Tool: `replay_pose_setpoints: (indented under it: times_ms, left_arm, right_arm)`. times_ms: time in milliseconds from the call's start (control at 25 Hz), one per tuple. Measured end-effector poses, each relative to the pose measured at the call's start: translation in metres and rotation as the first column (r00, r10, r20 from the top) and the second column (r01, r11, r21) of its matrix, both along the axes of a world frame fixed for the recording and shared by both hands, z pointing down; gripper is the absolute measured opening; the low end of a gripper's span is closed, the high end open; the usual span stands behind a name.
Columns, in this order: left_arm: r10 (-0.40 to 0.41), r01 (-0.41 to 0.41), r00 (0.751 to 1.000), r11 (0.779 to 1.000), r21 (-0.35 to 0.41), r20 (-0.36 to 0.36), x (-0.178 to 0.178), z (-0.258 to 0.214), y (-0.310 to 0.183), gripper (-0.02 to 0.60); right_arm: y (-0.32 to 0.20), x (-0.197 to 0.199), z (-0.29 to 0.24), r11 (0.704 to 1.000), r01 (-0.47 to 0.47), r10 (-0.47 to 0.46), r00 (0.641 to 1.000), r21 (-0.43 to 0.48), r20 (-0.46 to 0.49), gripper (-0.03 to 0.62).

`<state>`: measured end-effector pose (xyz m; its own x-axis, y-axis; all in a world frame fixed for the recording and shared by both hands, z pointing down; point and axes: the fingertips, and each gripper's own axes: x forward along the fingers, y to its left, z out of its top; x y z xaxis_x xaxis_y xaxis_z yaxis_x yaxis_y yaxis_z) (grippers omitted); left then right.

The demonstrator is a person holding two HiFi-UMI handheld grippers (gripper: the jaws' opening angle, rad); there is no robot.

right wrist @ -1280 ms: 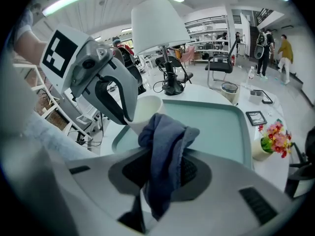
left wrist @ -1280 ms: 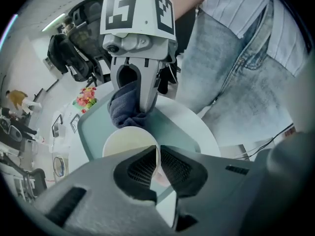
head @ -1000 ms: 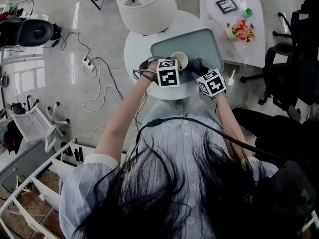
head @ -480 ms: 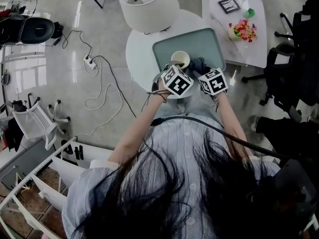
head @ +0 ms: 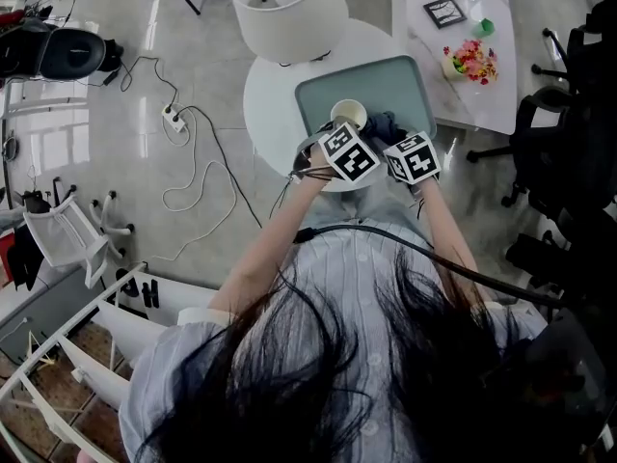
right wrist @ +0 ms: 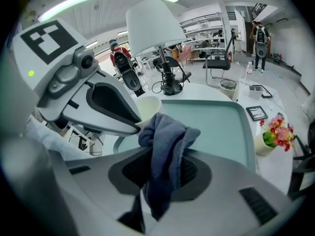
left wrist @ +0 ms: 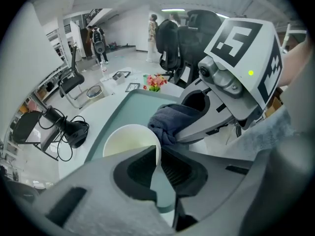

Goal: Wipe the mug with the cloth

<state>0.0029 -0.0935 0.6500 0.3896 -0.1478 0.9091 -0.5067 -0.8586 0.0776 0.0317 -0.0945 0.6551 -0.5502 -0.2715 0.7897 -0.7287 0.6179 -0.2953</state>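
Grey cloth (right wrist: 166,141) and left gripper (right wrist: 139,125) half hide the mug (right wrist: 149,107).

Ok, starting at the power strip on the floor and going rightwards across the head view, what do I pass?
Power strip → lamp shade → mug → cloth → flowers → office chair.
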Motion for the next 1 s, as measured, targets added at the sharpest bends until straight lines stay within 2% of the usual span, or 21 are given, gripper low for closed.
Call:
replay_pose_setpoints:
  times_ms: [320, 480, 640, 800, 920, 1000]
  left_arm:
    - [0.132, -0.135, 0.990, 0.987, -0.083, -0.047, -0.003, -0.006, 0.007, 0.038]
    - [0.267, -0.269, 0.963, 0.959, -0.089, -0.036, -0.010, -0.005, 0.012, 0.038]
    - [0.424, -0.423, 0.905, 0.901, -0.100, -0.006, -0.021, -0.005, 0.017, 0.037]
    - [0.548, -0.544, 0.836, 0.831, -0.115, 0.006, -0.029, -0.006, 0.021, 0.037]
    - [0.641, -0.634, 0.767, 0.764, -0.121, 0.029, -0.035, -0.006, 0.024, 0.038]
    - [0.707, -0.698, 0.705, 0.706, -0.119, 0.056, -0.039, -0.005, 0.025, 0.038]
  right_arm:
    - [-0.004, -0.003, -0.004, 0.999, 0.038, -0.038, 0.999, 0.008, -0.005, 0.094]
    - [-0.006, -0.005, -0.002, 0.998, 0.063, -0.063, 0.998, 0.008, -0.006, 0.094]
    - [-0.008, -0.008, -0.002, 0.995, 0.103, -0.103, 0.995, 0.011, -0.017, 0.094]
    - [-0.010, -0.010, -0.002, 0.984, 0.174, -0.173, 0.984, 0.025, -0.050, 0.094]
    - [-0.012, -0.011, -0.002, 0.974, 0.224, -0.221, 0.972, 0.036, -0.074, 0.094]
    - [-0.015, -0.012, -0.002, 0.969, 0.245, -0.240, 0.967, 0.041, -0.085, 0.094]
